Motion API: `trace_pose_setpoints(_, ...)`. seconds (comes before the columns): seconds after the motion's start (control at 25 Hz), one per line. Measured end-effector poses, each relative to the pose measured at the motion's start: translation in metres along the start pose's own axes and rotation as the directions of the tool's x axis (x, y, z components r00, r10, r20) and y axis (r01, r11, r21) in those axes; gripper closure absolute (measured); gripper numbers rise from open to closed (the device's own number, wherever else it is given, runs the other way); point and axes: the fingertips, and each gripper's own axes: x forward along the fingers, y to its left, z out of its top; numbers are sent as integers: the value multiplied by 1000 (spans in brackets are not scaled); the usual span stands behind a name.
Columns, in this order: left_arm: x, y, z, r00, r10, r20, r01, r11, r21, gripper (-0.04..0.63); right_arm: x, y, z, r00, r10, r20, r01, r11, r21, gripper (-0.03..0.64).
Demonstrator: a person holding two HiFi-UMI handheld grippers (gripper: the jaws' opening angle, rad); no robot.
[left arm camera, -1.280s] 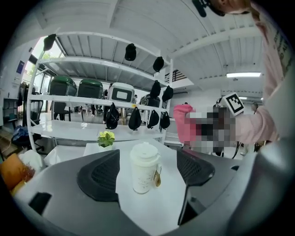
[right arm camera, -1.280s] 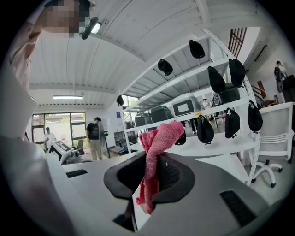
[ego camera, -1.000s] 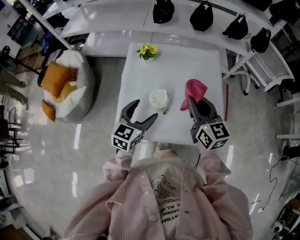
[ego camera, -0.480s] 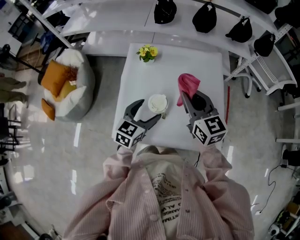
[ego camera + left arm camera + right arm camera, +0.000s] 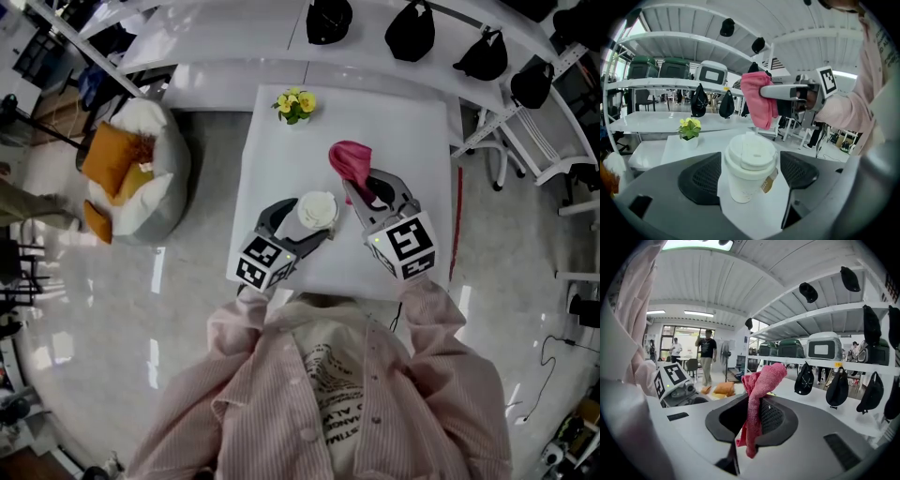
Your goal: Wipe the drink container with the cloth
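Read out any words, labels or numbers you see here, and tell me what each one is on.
Nothing can be read clearly.
Label on the cup: print too small to read.
Shirt print: upside down and blurred, unreadable.
Yellow shelf tag: too small to read.
Marker cubes: black-and-white patterns only, no words.

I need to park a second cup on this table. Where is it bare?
Bare: the far right corner of the table beyond the cloth, and the strip between flower pot and cup. Crowded: the near half, where the left hand-held gripper straddles the cup and the right hand-held gripper holds the cloth.
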Motion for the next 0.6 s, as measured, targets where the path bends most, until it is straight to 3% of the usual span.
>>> trace_pose_setpoints(0.28, 8, 0, -2, 997, -58, -42, 59, 998, 26, 232, 21, 22, -10, 993, 84, -88, -89, 994, -58, 575)
trace_pose_setpoints(0.6, 14, 1, -2, 997, -72, -37, 72, 997, 11, 232, 36, 42, -32, 967, 159, -200, -179, 980, -84, 576)
